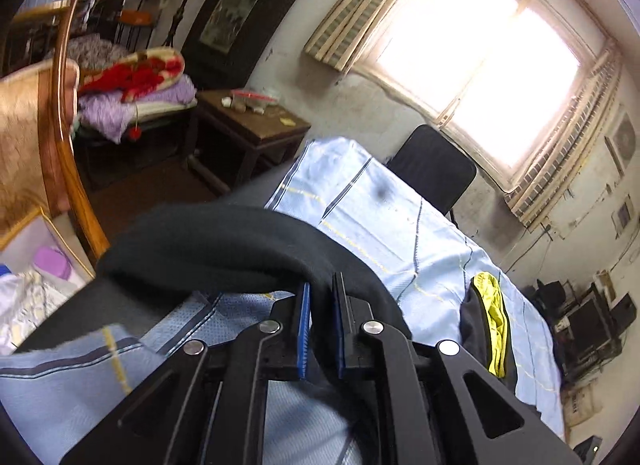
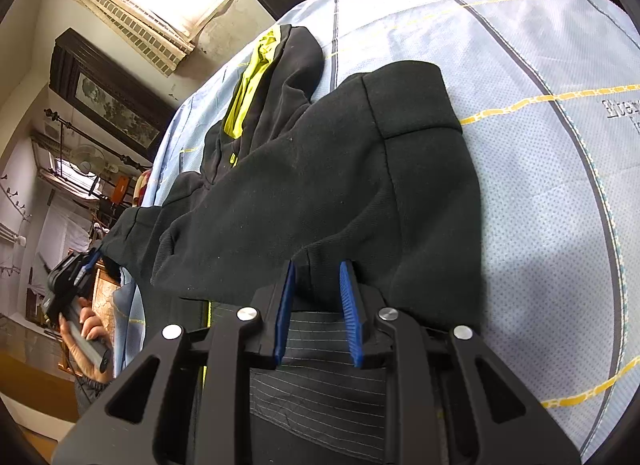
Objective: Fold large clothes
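Note:
A black hoodie with a yellow-green hood lining lies spread on a light-blue checked bed sheet. My right gripper is shut on a fold of the hoodie's near edge, low against the bed. My left gripper is shut on another black part of the hoodie, which arches up off the sheet in front of it. In the right wrist view, that left gripper appears at the far left, held by a hand. The hood lining shows further along the bed.
A black chair stands at the bed's far end under a bright window. A dark wooden side table and a pile of blankets sit beyond the bed's left side. A wooden frame and an open box are near left.

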A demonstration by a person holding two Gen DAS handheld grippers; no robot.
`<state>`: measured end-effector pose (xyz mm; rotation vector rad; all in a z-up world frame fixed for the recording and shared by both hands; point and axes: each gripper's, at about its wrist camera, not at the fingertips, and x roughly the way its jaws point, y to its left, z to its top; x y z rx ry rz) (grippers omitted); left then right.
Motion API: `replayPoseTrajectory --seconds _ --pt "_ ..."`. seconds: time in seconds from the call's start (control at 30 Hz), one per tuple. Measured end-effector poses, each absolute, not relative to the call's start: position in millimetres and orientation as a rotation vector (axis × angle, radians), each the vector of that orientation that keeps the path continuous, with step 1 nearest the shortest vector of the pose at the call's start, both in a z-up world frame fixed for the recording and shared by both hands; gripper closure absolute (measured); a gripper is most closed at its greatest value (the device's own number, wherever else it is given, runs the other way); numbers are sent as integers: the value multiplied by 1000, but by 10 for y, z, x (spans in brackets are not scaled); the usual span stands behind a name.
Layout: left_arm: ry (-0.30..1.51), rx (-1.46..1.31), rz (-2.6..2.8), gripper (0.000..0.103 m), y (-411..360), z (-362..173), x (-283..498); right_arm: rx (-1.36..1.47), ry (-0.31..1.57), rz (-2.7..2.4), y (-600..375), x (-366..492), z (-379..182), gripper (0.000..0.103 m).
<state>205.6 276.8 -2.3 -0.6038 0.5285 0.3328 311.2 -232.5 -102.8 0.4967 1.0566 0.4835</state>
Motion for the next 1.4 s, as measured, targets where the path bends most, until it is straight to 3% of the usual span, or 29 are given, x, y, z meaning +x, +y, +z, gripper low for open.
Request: replayPoseTrajectory --seconds 0.4,0.57,0.77,0.83,0.9,1.03,1.1,1.4 --pt "466 -10 361 94 1257 454 2127 574 1081 511 -2423 3150 -1082 80" --pt "494 319 303 93 302 43 2275 581 1084 513 -2425 3145 -1078 80" --pt "617 677 182 89 -670 -894 2436 620 1096 528 -2489 3162 -1098 80" --pt "622 678 177 82 -687 -957 2432 631 1097 531 -2505 3166 -1100 80" --pt "629 627 151 52 -617 -874 2408 639 1096 532 -2512 3168 -1096 80" --pt "596 539 114 28 -449 -612 2224 609 1080 532 -2488 3140 -1052 75" --pt "607 472 86 11 -303 -505 2114 581 1061 526 -2452 3115 -1007 71" --pt "793 -119 3 8 984 -503 1821 564 1033 517 -2447 3088 -967 66"
